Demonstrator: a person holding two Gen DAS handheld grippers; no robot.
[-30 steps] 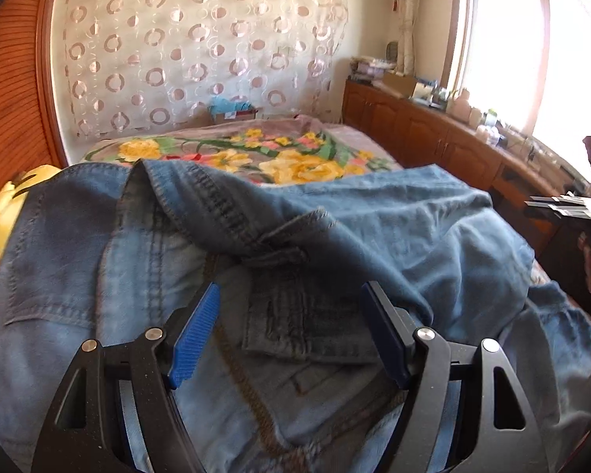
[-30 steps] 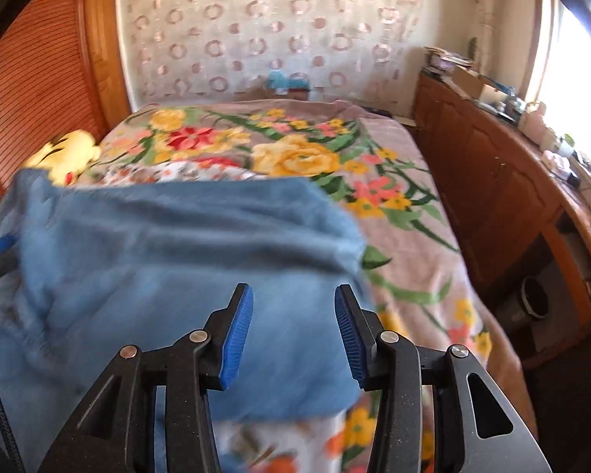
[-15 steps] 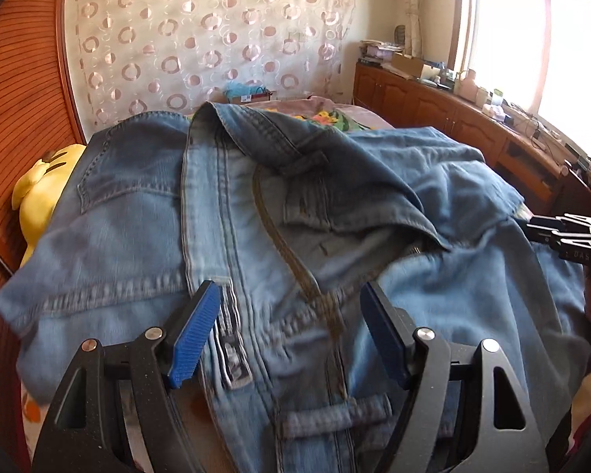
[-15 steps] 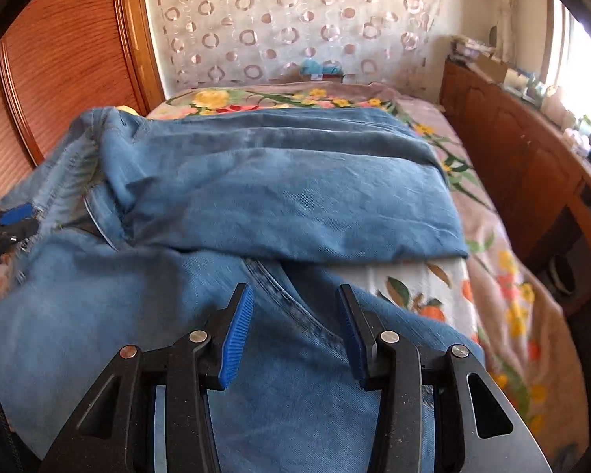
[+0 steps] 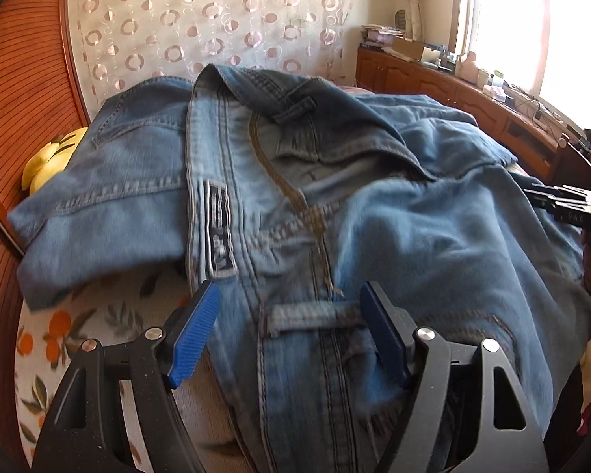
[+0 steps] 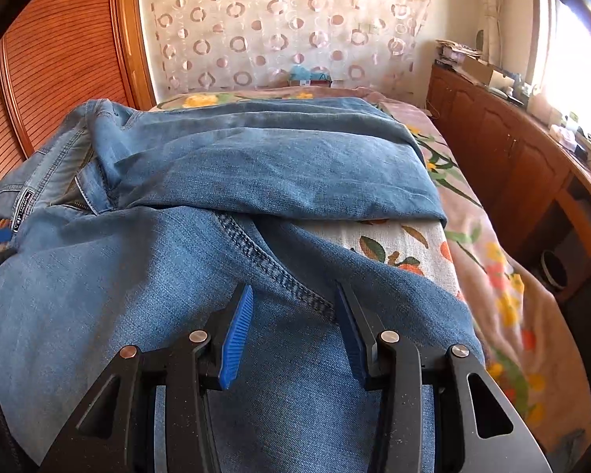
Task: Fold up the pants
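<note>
Faded blue jeans lie rumpled, waistband flipped open, seams showing

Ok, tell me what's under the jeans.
The jeans lie on a floral bedspread, which shows at the gap between the legs and along the bed's right side. Near the waistband, more of it shows. Whatever lies beneath the denim itself is covered.

The pants are faded blue denim, matt and coarse-woven, with raised tan stitching. The bedspread is soft printed floral cloth. Far left, the headboard is ribbed, glossy reddish wood; the curtain looks sheer.
</note>
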